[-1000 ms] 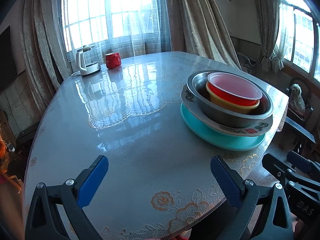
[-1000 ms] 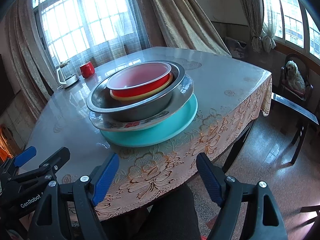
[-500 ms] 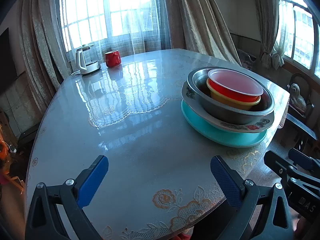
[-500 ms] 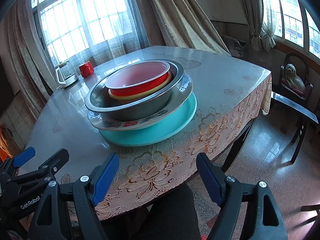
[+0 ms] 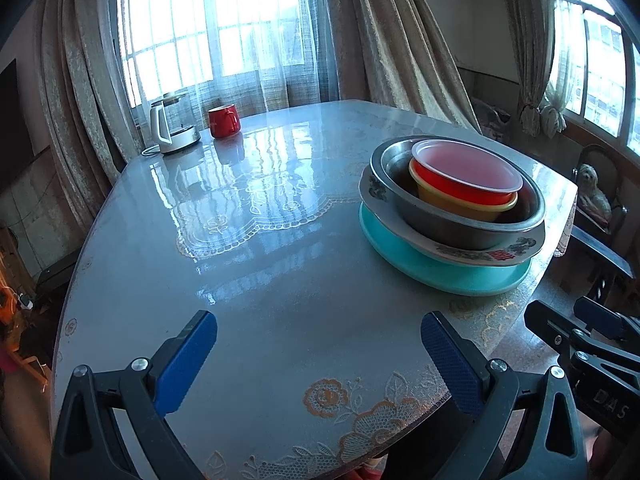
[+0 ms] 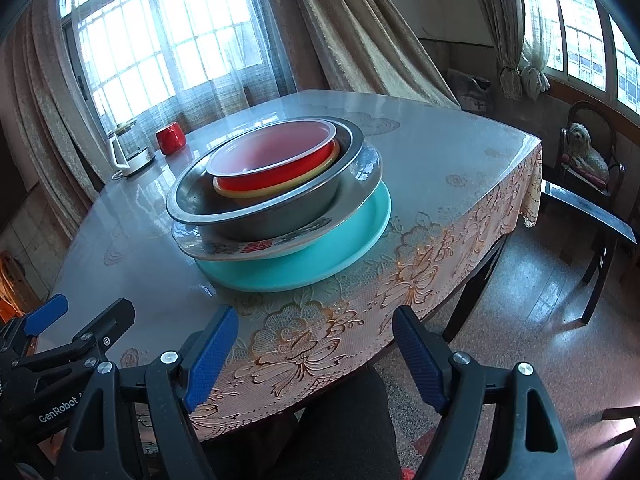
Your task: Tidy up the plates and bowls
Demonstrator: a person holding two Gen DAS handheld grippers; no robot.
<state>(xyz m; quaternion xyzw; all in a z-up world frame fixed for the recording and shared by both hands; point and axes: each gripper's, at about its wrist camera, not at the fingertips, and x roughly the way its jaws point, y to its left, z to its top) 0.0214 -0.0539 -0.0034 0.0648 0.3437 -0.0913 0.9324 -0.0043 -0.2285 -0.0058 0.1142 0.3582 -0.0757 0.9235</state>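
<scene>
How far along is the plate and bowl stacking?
Looks done: red bowl nests in yellow bowl, inside the steel basin, on the patterned plate, on the teal plate. In hand: nothing; left tongs and right tongs are open, short of the stack. Left: nothing loose visible.

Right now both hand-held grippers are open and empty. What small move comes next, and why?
Probably ease the right hand-held gripper forward toward the red bowl. It sits topmost in the stack, nested in the yellow bowl inside the metal bowl, so it likely has to come off first. The right hand-held gripper already faces the stack squarely.
</scene>
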